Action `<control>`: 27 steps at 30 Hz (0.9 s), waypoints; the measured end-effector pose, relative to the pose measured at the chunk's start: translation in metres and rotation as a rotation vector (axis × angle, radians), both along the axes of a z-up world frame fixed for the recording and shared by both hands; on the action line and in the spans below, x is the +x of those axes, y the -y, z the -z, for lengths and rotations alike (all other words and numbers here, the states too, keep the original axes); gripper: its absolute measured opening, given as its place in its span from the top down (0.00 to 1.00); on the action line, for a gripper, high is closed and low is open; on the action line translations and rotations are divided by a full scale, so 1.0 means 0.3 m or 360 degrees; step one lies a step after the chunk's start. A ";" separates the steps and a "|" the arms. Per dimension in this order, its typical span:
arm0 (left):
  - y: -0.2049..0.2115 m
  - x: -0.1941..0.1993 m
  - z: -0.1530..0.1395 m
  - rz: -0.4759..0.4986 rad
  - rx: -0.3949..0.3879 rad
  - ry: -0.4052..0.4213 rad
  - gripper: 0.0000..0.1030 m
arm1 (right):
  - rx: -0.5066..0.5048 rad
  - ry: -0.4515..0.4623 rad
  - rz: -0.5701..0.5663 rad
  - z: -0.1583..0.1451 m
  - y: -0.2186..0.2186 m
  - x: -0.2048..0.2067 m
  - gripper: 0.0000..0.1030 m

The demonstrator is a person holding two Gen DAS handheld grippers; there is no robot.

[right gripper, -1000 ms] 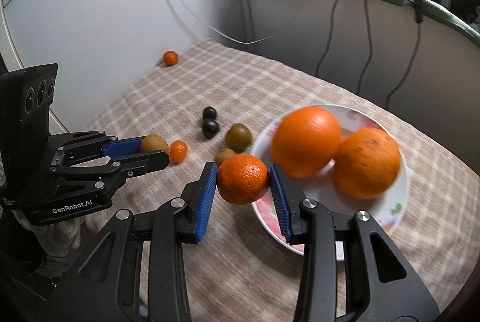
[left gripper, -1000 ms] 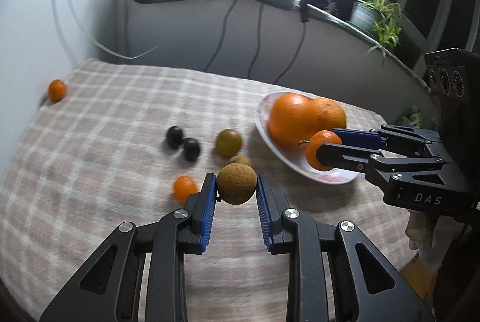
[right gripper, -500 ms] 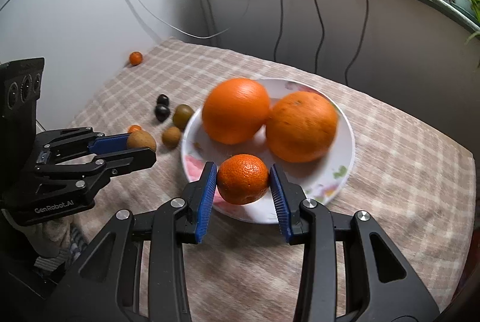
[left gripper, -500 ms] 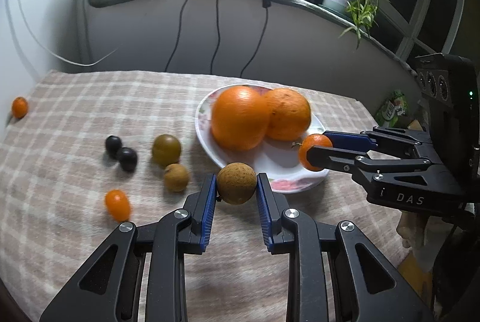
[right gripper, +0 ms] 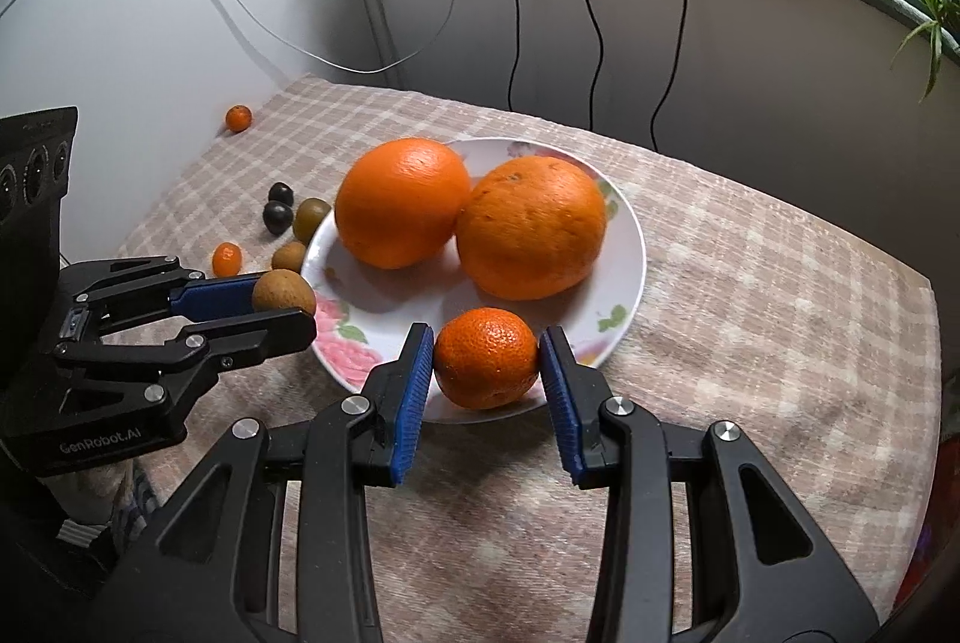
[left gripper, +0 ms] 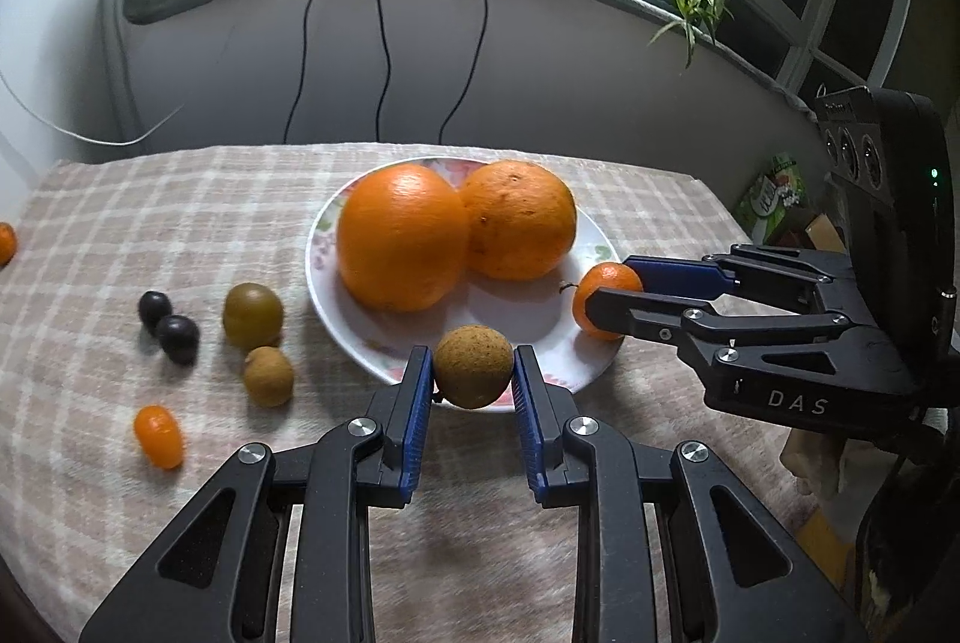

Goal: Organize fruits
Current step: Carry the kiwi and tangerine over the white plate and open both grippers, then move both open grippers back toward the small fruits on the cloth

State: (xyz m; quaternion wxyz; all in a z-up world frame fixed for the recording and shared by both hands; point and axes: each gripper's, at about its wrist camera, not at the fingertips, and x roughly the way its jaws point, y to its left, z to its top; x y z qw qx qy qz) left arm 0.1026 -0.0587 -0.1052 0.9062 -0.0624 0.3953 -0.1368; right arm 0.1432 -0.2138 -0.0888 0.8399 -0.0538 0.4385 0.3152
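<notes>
Left wrist view: left gripper (left gripper: 473,374), lower centre, clamped on a brown longan (left gripper: 473,366) over the near rim of the floral plate (left gripper: 327,247). Right gripper (right gripper: 486,360) clamped on a small mandarin (right gripper: 486,358) at the plate's near edge. Two large oranges (left gripper: 401,236) (left gripper: 521,218) on the plate. Left of frame, on the checked cloth (left gripper: 150,199): two dark grapes (left gripper: 168,326), greenish fruit (left gripper: 252,315), second longan (left gripper: 268,376), kumquat (left gripper: 158,436).

Brown longan (left gripper: 473,366) and small mandarin (right gripper: 486,358) held above floral plate (right gripper: 624,277).
</notes>
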 end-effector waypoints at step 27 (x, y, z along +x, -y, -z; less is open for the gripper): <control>0.043 0.013 -0.013 0.0023 0.0044 0.0027 0.47 | 0.0016 0.0090 0.0057 -0.043 0.022 -0.007 0.29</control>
